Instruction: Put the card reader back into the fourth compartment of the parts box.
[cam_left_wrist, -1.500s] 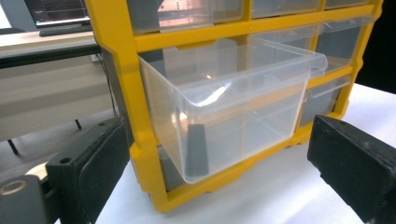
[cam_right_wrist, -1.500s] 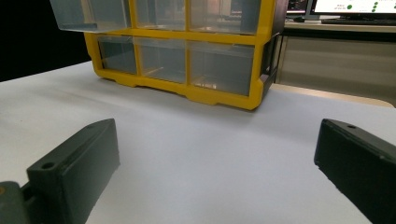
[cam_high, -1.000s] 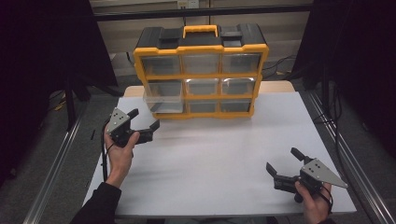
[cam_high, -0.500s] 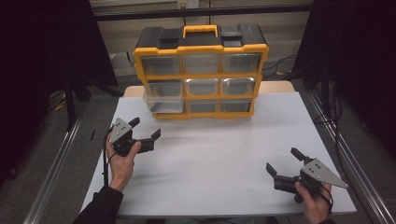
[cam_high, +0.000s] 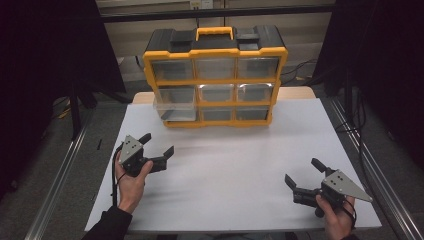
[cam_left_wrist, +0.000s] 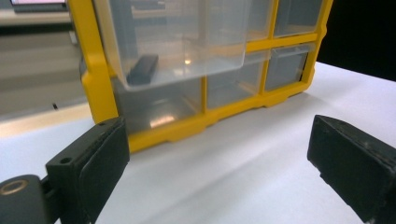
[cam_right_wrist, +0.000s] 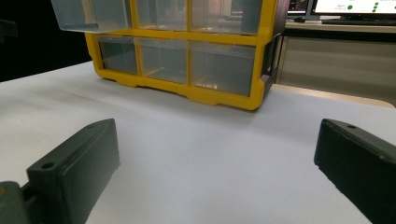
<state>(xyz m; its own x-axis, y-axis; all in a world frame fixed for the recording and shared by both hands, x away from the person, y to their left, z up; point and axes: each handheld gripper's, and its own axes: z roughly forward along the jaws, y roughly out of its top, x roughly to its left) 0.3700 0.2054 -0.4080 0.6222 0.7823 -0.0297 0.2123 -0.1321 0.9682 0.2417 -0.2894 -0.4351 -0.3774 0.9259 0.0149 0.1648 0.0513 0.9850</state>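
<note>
**Both grippers open and empty in front of the organizer**

The yellow organizer (cam_high: 215, 75) stands at the far side of the white table (cam_high: 240, 165). Its middle-left drawer (cam_high: 173, 98) is pulled out toward the person, and a small dark object (cam_left_wrist: 142, 70) lies inside it; what it is, I cannot tell. The left gripper (cam_high: 159, 150) is in front of the organizer, below its left end, near but apart from the drawer. Its jaws are wide apart and hold nothing. The right gripper (cam_high: 303, 177) is well away from the organizer, toward its right front, with jaws also spread wide and empty.

In the left gripper view the organizer is cut off at the top. Other drawers look hazy.

Each hand grasps its gripper from below, near the table.
</note>
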